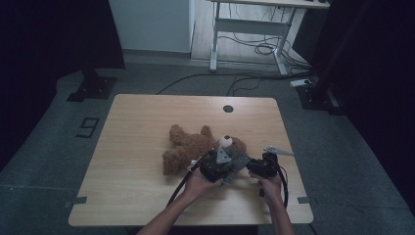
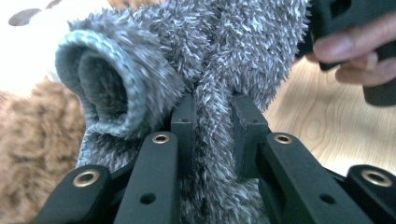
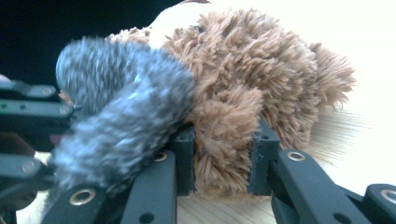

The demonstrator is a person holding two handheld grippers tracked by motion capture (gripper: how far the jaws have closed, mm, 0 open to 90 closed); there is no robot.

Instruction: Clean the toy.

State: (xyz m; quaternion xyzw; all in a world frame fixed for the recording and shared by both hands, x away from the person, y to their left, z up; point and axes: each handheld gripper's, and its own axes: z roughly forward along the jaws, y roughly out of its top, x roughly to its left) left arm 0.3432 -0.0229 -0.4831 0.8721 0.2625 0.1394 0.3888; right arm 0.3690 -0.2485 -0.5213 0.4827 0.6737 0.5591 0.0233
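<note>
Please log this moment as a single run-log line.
left gripper: shut on grey fuzzy garment | right gripper: shut on teddy bear | table: bear lying on it

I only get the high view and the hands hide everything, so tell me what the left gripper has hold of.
Observer: The left gripper is shut on a fold of the fuzzy grey knitted garment.
Operator: Give me the right one too.
Observer: The right gripper is shut on a limb of the shaggy brown plush teddy bear; I cannot tell which limb.
Operator: Say where the garment's opening is.
Observer: A rolled ribbed cuff gapes beside the left gripper's jaws, and in the right gripper view the grey garment lies right against the pinched limb.
</note>
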